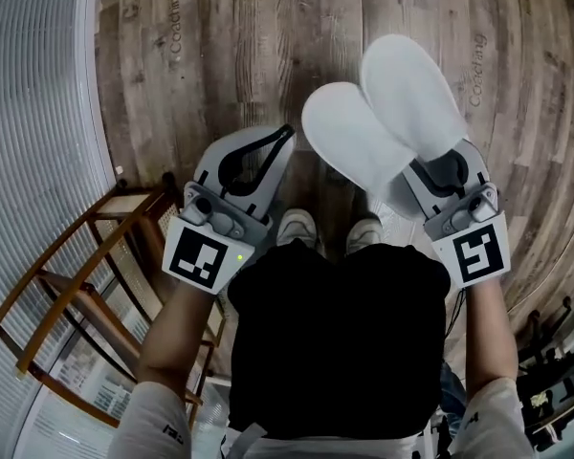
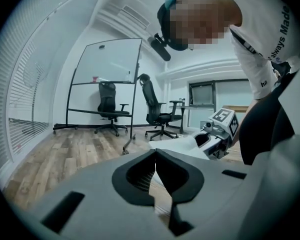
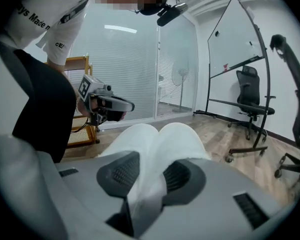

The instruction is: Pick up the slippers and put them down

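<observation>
now — both slippers (image 1: 383, 113) pinched by their near ends in the right gripper (image 1: 440, 172), held above the wood floor (image 1: 230, 46).
left gripper (image 1: 256, 156) closed, empty; we judge the slippers light, soft, floppy — gripping both ends together suits.

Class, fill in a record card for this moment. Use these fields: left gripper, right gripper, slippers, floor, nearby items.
left gripper: jaws together, nothing between them
right gripper: jaws clamped on the heel end of both slippers
slippers: white pair, side by side and overlapping, held off the floor in front of the person, toes pointing away
floor: wood planks
nearby items: wooden rack at the person's left; the person's shoes below the grippers
</observation>
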Demonstrator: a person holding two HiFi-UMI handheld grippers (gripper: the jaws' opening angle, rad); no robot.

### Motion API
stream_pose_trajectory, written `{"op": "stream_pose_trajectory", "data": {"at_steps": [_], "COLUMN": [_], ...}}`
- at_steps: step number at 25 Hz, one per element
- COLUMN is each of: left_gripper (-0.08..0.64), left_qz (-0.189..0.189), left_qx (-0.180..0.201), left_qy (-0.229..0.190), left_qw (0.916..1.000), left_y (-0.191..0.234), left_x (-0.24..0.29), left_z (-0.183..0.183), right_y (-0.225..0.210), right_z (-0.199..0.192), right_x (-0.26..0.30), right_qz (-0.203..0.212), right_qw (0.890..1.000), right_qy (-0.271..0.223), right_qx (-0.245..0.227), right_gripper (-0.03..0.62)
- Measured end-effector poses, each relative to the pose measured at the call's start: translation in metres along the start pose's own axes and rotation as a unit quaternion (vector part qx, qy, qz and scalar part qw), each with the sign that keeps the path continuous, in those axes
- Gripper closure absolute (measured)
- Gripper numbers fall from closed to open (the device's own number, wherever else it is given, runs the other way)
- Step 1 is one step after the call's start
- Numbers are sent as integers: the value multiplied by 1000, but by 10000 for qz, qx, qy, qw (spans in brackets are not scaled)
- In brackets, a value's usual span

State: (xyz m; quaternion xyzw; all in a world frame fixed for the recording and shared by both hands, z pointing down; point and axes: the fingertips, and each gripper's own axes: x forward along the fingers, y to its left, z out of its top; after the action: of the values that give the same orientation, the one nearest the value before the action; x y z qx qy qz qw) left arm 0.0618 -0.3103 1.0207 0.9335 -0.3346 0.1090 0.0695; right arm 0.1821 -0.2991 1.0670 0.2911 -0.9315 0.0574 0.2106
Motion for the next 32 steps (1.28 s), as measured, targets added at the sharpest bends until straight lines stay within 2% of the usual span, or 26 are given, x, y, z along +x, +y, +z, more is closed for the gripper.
{"op": "stream_pose_trajectory", "data": {"at_steps": [2,5,11,14,20,26,32], "left_gripper": [548,548,548,548,547,546,546], "left_qz": [-61,-70,68,101,14,14,18], "left_qx": [-21,-262,-477,-556,-475,-559,-609], "left_qy": [23,68,169,209,430,654,794], "left_qw": [10000,9996,9987,9982,9979,9963,9950], "left_y": [1,7,21,22,11,4,3], "left_x": [5,11,20,20,33,44,57], "left_z": [-20,-56,-115,-139,-181,-219,-245], "right_y": [0,-1,-8,-2,9,21,19], "right_z": [-16,-46,-84,-112,-167,-208,-235], "right_x": [9,21,41,51,66,83,95], "right_qz": [32,103,118,201,275,229,166], "right_qw": [10000,9998,9997,9997,9984,9969,9955], "right_qy": [-39,15,-203,21,472,723,876], "right_qx": [-67,-174,-39,-149,-154,226,325], "right_gripper": [469,474,477,477,477,477,476]}}
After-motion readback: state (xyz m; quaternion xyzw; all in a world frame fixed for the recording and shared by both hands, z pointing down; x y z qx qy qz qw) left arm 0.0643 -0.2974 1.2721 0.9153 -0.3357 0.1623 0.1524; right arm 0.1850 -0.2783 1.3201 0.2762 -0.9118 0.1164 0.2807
